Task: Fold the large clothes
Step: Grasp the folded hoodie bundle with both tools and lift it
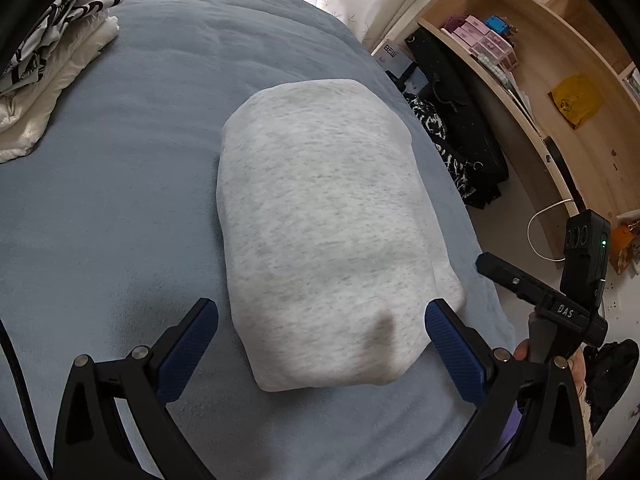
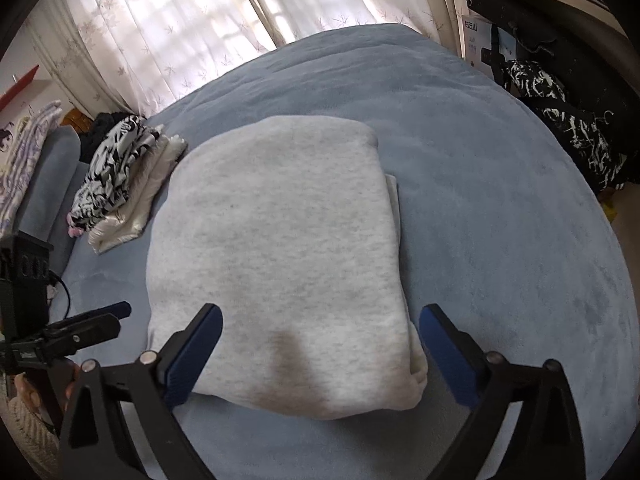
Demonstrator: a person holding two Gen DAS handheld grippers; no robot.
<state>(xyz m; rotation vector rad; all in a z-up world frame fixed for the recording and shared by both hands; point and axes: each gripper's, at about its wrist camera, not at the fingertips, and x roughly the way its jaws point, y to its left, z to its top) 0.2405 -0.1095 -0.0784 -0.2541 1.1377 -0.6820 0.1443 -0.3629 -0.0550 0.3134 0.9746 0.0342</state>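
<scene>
My left gripper [image 1: 320,354] has its blue-padded jaws spread wide, gripping nothing; the folded heather-grey fleece garment [image 1: 324,216] lies on the blue plush bed cover [image 1: 120,160] just beyond and between them, untouched. My right gripper [image 2: 320,354] is equally released, jaws wide and empty above the garment's near edge. Both point steeply down.
</scene>
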